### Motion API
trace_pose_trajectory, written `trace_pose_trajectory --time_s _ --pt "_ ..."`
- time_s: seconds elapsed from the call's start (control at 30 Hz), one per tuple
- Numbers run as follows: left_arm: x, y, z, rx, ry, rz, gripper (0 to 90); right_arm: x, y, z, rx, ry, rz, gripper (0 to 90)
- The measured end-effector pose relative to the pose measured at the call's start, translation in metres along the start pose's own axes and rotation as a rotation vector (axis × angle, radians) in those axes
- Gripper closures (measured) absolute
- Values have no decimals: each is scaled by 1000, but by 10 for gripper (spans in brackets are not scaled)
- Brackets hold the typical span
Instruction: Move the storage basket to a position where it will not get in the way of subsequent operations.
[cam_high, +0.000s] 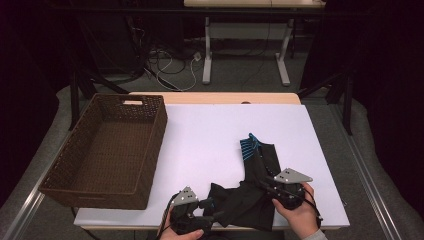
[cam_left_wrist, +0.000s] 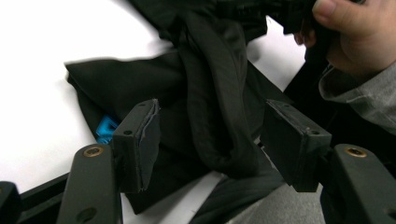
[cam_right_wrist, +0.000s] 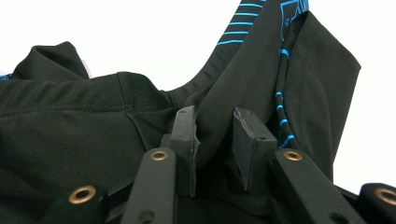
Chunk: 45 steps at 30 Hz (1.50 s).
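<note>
The right gripper (cam_high: 272, 186) is narrowed on a raised fold of the black garment (cam_high: 255, 187); in the right gripper view the fold (cam_right_wrist: 215, 135) is seen bunched between the two pads, which press it from both sides. This pinch appears intended to anchor the right part of the garment, near the blue-striped end (cam_high: 248, 146), so that the cloth can be gathered or folded by the other hand.

The left gripper (cam_high: 207, 210) is held moderately wide. In the left gripper view a thick rolled fold (cam_left_wrist: 219, 116) of the garment lies in the gap between the pads, but neither pad is seen pressing on it; the cloth is straddled, not yet gripped. The jaws are judged to be positioned for a second grasp on the near left corner of the garment.

The garment lies crumpled on the white surface (cam_high: 210, 140), at its near right edge, spread between the two grippers and touching both. A small blue patch (cam_left_wrist: 106, 127) is visible beside the left pad.

The wicker basket (cam_high: 75, 170) stands on the left side of the surface, well apart from the garment, and is judged to be the likely destination.
</note>
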<state>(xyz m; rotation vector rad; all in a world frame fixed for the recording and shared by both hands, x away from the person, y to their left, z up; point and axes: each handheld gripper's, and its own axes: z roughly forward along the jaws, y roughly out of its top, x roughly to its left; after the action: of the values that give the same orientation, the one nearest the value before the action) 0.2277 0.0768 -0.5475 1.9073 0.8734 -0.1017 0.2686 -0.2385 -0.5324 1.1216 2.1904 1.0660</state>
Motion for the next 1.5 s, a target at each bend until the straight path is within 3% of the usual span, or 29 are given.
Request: trace_pose_trajectory --time_s 0.17,0.33,0.6,0.93,1.13,1.33,1.5 --pt "1 -6 9 52 -37 -33 452 0 -1 1 -16 1 9 702" --pt "3 -8 13 70 -31 -42 577 -1 -1 0 -15 3 11 702" --pt "5 0 4 28 0 -13 779 0 -2 0 -26 -1 14 688" --pt "18 44 -20 -27 104 49 804 2 2 1 -52 10 40 622" --pt "29 77 -29 -57 170 110 804 8 9 9 -64 19 21 602" --pt "43 97 -33 -96 195 97 804 5 23 17 -76 17 28 585" --pt "57 116 -42 -105 249 99 804 -1 39 22 -106 30 48 556"
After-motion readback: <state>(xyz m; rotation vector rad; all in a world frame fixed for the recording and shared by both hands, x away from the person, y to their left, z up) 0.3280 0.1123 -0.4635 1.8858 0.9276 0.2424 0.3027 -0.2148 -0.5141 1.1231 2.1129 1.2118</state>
